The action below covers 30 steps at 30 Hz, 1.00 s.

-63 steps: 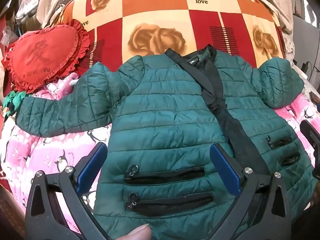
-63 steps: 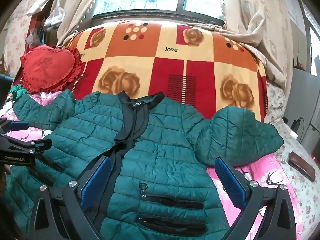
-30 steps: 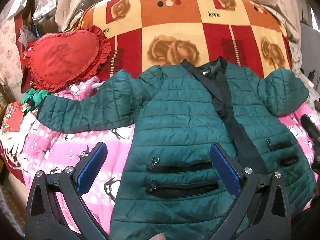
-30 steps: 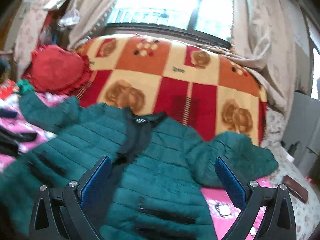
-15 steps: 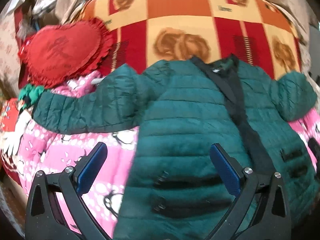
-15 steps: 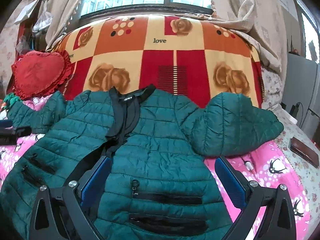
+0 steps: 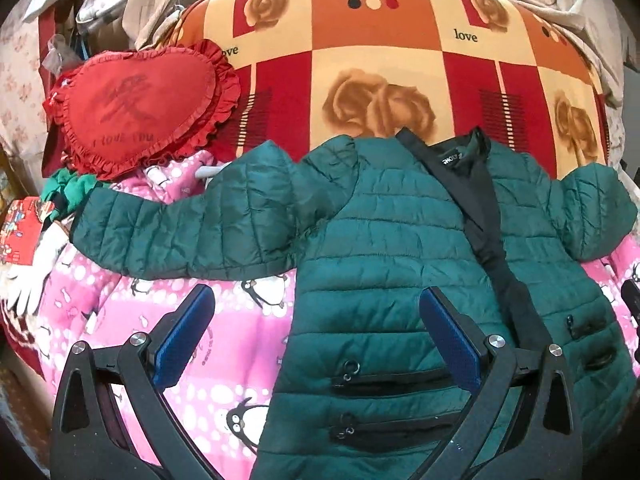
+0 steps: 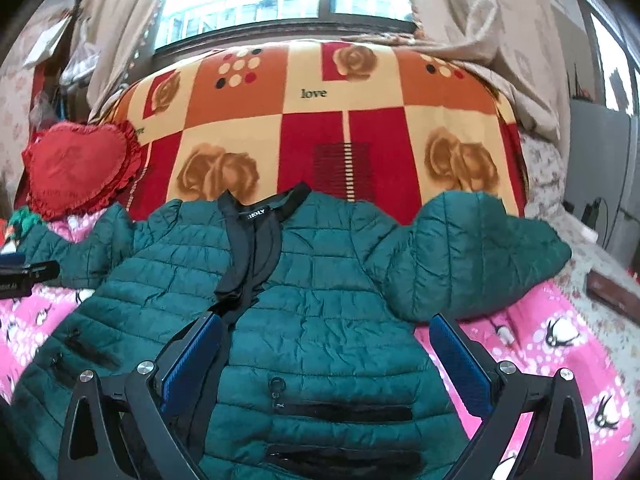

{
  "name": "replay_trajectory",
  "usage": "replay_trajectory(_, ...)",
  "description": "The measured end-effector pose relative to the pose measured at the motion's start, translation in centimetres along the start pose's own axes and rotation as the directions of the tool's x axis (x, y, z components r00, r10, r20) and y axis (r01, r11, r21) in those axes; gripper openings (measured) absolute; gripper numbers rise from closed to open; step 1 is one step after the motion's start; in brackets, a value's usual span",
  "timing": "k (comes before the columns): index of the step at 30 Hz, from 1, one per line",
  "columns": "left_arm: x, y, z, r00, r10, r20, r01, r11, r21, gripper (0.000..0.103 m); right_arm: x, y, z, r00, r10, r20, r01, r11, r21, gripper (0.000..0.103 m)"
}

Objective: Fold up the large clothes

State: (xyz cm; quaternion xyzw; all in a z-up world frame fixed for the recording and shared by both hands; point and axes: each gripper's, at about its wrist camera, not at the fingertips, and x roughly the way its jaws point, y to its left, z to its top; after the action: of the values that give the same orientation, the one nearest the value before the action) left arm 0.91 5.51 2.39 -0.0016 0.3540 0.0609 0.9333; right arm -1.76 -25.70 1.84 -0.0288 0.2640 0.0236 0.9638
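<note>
A dark green quilted jacket [image 7: 392,248] [image 8: 320,304] with a black front placket lies face up and spread out on a pink penguin-print blanket [image 7: 224,344]. Its left sleeve [image 7: 180,228] stretches out to the left; its right sleeve [image 8: 472,256] lies bunched at the right. My left gripper [image 7: 316,340] hovers open above the jacket's lower left edge, holding nothing. My right gripper [image 8: 324,364] is open above the jacket's lower right front, holding nothing. The left gripper's tip [image 8: 28,276] shows at the left edge of the right wrist view.
A red heart-shaped cushion [image 7: 132,108] leans at the back left. A red, orange and cream rose-patterned blanket [image 7: 380,60] rises behind the jacket. A white glove [image 7: 28,276] and green fabric [image 7: 68,192] lie at the left. A dark wallet [image 8: 612,292] sits right. Curtains [image 8: 460,20] frame a window.
My left gripper has shifted left and back, so more pink blanket and the whole left sleeve show. The right view swung up and then settled over the jacket. The jacket lies unchanged.
</note>
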Motion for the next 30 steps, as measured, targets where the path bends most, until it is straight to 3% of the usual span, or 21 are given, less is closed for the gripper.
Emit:
replay_trajectory(9, 0.5, 2.0, 1.0, 1.0, -0.008, 0.013, 0.008, 1.0, 0.009, 0.103, 0.1, 0.1, -0.3, 1.0, 0.003, -0.011, -0.003, 1.0, -0.012, 0.102)
replay_trajectory(11, 1.5, 3.6, 1.5, 0.999, -0.043, -0.009, 0.043, 0.999, -0.007, 0.103, 0.0, 0.2, -0.3, 1.0, 0.008, -0.014, -0.008, 1.0, -0.015, 0.102)
replay_trajectory(17, 4.8, 12.5, 2.3, 0.996, -0.064, -0.07, 0.055, 0.991, -0.124, 0.103, 0.0, 0.2, -0.4, 0.999, 0.028, -0.021, -0.028, 1.0, 0.0, 0.102)
replay_trajectory(22, 7.5, 20.7, -0.2, 0.994, -0.106, -0.041, 0.092, 0.962, -0.256, 0.103, 0.3, 0.9, -0.5, 0.998, 0.042, -0.04, -0.043, 0.999, -0.012, 0.102)
replay_trajectory(27, 9.6, 27.9, -2.3, 0.997, -0.074, 0.028, 0.079, 0.92, -0.384, 0.102, 0.6, 1.7, -0.7, 0.998, 0.044, -0.053, -0.047, 0.998, -0.044, 0.102)
replay_trajectory(29, 10.4, 30.3, -2.4, 0.994, -0.083, 0.068, 0.105, 0.889, -0.446, 0.102, 0.8, 1.9, -0.8, 0.997, 0.048, -0.061, -0.051, 0.997, -0.05, 0.102)
replay_trajectory(30, 10.9, 31.6, -2.5, 0.991, -0.101, 0.088, 0.131, 0.86, -0.492, 0.099, 1.1, 2.1, -0.8, 0.997, 0.049, -0.065, -0.052, 0.997, -0.054, 0.102)
